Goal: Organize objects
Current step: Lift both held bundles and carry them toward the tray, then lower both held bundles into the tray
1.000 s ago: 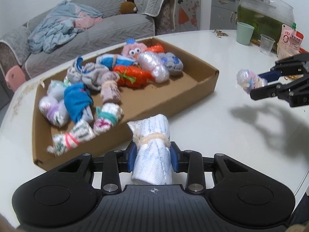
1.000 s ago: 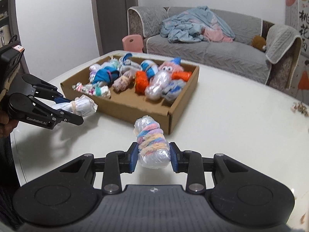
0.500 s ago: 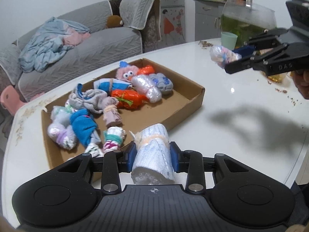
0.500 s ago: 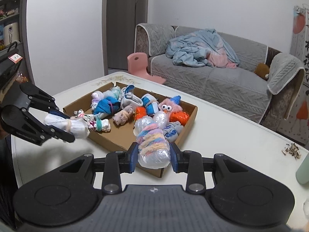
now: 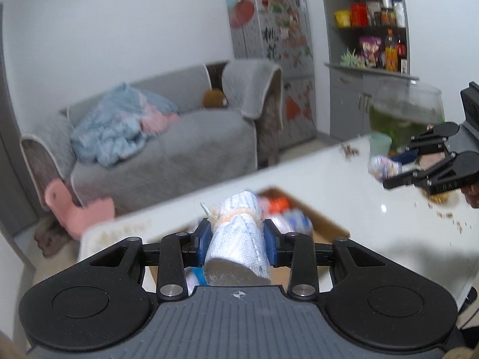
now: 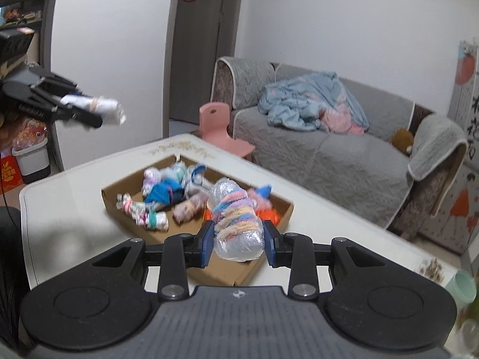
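Left gripper [image 5: 236, 240] clamped on pale blue roll [image 5: 238, 239], long axis running away along the fingers, held above the counter [image 5: 344, 209]. Right gripper [image 6: 238, 243] clamped on striped plastic-wrapped roll [image 6: 236, 227], likewise pointing far, over the cardboard tray [image 6: 269, 218] of bundles.

Black hand-held gripper [image 5: 236, 236], blue pads [image 5: 203, 240]
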{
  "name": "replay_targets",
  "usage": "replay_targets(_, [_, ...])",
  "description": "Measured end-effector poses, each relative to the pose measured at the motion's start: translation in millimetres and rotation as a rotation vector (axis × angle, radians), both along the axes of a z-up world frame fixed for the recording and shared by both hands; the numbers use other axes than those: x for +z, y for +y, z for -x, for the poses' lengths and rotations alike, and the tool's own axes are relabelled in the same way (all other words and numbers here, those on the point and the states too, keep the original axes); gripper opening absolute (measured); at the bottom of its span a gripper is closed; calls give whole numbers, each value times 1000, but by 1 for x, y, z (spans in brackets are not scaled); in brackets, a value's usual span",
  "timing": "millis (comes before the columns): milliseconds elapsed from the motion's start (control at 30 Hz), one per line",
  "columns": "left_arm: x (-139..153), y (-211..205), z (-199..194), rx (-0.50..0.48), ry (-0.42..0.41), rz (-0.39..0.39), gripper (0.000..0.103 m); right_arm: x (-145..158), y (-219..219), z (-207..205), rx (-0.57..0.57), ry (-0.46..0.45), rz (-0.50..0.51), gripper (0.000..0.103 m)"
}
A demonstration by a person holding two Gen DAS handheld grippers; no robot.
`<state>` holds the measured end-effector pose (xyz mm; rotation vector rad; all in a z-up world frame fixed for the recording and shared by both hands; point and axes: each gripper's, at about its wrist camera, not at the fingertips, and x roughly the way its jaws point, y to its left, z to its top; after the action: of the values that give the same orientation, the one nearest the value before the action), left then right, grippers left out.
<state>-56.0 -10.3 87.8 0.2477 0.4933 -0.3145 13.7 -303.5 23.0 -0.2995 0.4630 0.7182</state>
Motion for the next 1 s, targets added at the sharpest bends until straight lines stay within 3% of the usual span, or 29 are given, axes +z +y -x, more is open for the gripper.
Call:
replay_targets(200, [19, -26, -29, -89, -26, -20, 43, 23, 19, -15, 62, -41, 31, 31])
replay_targets(433, [-15, -64, -84, -161, 92, -96, 43, 19, 55, -48, 139, -4, 64, 32])
replay_targets(567, [-52, -71, -111, -193, 187, -138, 43, -5, 76, -64, 170, 67, 105, 32])
replay_targets(833, [-128, -57, -142, -186, 353, -110, 43, -81, 104, -105, 170, 251, 169, 32])
replay_targets(1000, [-157, -51, -144, -182, 405, -102, 43, -105, 111, -116, 170, 306, 183, 32])
